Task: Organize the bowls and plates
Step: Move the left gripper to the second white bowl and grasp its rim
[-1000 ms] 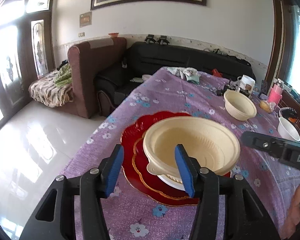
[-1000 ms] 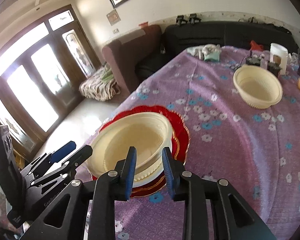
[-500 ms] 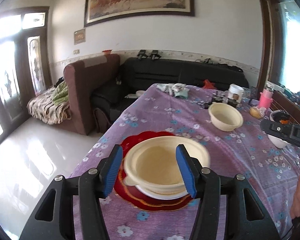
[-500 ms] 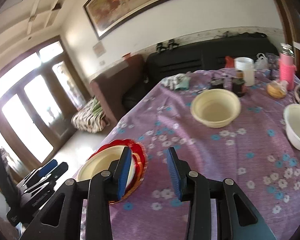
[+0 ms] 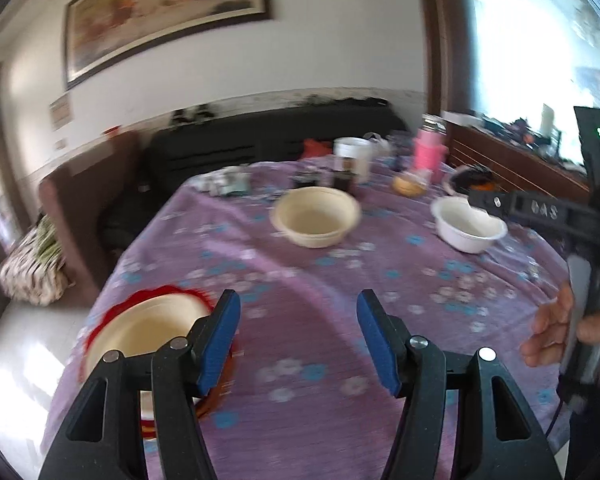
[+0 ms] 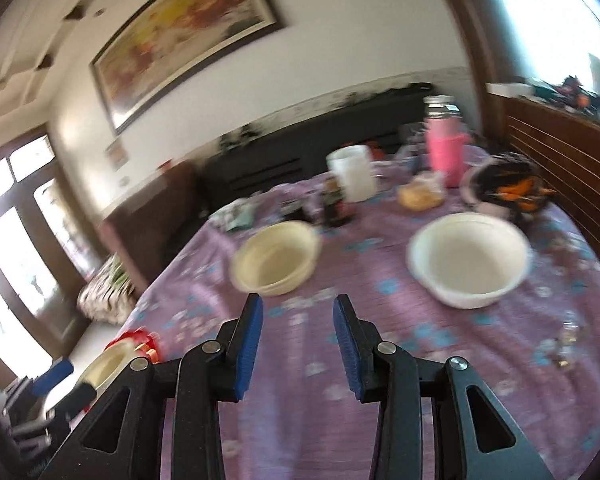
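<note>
**A:** Count the bowls for me!

**B:** Three. One cream bowl (image 5: 140, 334) at lower left of the left wrist view, stacked on the red plate (image 5: 168, 292), with something white under it. A second cream bowl (image 5: 315, 216) sits alone at centre, and a white bowl (image 5: 466, 224) is at right of it, well apart.

**A:** Plates?

**B:** One red plate for sure; the stack is too blurred to say more.

**A:** And the claws?

**B:** Two. The left gripper (image 5: 298, 338) has its blue pads (image 5: 220, 336) spread and widening, only purple flowered tablecloth (image 5: 320, 360) between them. The right gripper (image 6: 298, 338) has its jaws apart too, narrower, nothing between them, the lone cream bowl just above its tips in frame.

**A:** Beyond the bowls?

**B:** One pink flask (image 6: 444, 148), one white tub (image 6: 352, 172), a dark basket (image 6: 508, 188) in the upper right. A hand (image 5: 556, 328) at right edge grips the other tool.
</note>
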`<state>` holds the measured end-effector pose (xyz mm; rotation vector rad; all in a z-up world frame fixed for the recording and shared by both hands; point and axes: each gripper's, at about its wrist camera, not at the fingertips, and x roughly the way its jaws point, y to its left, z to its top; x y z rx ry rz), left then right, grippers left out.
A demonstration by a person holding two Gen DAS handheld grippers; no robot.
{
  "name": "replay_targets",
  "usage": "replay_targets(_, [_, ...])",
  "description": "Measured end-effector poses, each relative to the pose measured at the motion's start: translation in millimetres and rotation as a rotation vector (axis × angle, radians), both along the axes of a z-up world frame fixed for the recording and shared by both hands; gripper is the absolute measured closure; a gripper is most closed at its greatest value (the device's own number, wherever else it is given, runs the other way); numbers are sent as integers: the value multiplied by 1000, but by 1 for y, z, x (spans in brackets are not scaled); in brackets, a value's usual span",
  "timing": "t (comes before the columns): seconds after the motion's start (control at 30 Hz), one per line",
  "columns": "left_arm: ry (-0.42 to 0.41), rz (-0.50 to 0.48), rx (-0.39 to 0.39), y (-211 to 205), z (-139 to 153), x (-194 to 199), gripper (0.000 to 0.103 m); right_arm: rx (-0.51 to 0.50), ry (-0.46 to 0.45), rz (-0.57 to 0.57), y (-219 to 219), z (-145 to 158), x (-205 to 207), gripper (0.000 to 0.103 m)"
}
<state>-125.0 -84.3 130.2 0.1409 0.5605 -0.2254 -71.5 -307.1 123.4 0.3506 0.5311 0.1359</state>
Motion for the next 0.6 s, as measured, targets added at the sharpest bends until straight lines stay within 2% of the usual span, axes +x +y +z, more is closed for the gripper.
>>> replay_targets(0.07, [13,-36,9,-20,0,6,42,21,-10,-49,-28,0,0,63])
replay_targets(0.17, [28,-89,31,-52,-1,19,40,18,24,-134,-72,0,9,61])
replay_targets(0.23, [34,-112,48,-71,-1,32,36,-18,69,-178,-104,1,23,44])
replay_targets(0.37, [99,-156,46,-108,-8,70,35,-49,153,-300,-162,-15,50,42])
replay_targets(0.4, [132,-167,41,-117,-11,82,35,-38,173,-320,-173,-22,54,42])
replay_targets(0.47, [190,-195,17,-133,-18,105,35,81,175,-324,-203,-44,56,43])
replay_targets(0.5, [207,-187,8,-140,-20,117,35,140,168,-325,-217,-56,54,59])
replay_targets(0.53, [225,-180,-1,-146,-23,129,34,157,188,-323,-225,-61,55,80])
replay_targets(0.6, [299,-190,-54,-160,-31,158,34,227,163,-258,-233,-64,53,83])
